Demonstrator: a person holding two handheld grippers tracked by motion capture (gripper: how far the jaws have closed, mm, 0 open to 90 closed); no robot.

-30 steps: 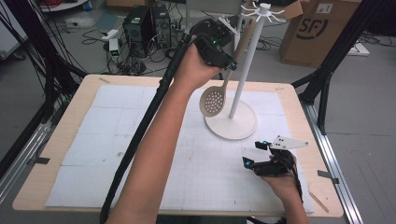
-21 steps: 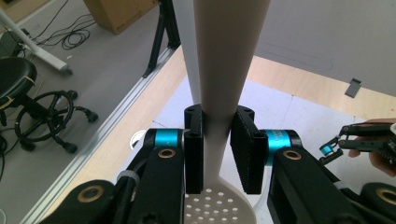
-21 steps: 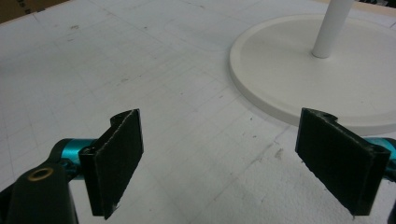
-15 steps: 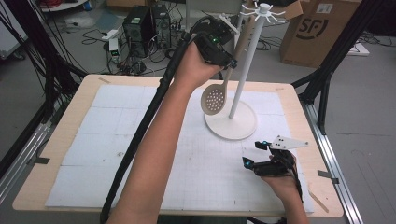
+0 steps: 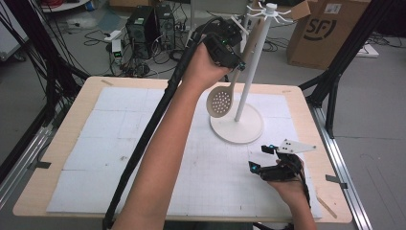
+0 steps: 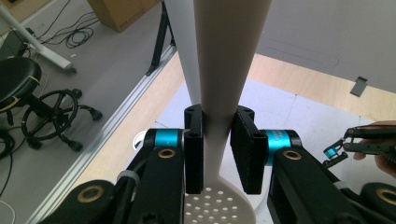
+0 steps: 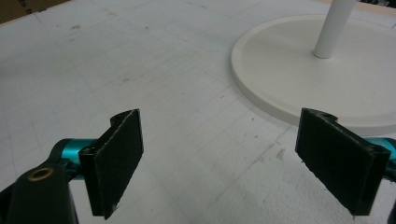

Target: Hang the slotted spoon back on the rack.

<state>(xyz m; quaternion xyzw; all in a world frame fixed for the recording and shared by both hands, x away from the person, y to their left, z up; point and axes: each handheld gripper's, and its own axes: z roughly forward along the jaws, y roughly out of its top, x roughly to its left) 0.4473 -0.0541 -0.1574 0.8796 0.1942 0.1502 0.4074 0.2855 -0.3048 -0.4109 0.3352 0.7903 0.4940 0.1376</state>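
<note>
The left gripper (image 5: 229, 50) is held high over the far side of the table (image 5: 57, 143), its black jaws clamped on the smooth, flattened handle of a cream skimmer (image 5: 221, 100). In the left gripper view the flat, matte, finely textured pads (image 6: 193, 149) press the handle from both sides, and the skimmer (image 6: 219, 207) widens below them into a round, shallow bowl pierced with small holes. From above, the skimmer hangs tilted in the air, its perforated bowl just beside the pole of a white stand (image 5: 238, 125) and over the edge of the stand's base, its handle sloping up toward the pole.

The stand has a thin, round, disc-like base, a slim straight pole and a crown of short hooks (image 5: 271, 9) at the top. It sits on a white, faintly gridded mat (image 5: 119, 139) that covers most of the pale wooden table.

The right gripper (image 5: 262, 158) rests low near the table's front right corner, well apart from the skimmer. Its jaws stand wide open with nothing between them; the right gripper view looks past the two flat rectangular pads (image 7: 116, 163) at the speckled mat and the smooth rim of the stand (image 7: 303, 70).
</note>
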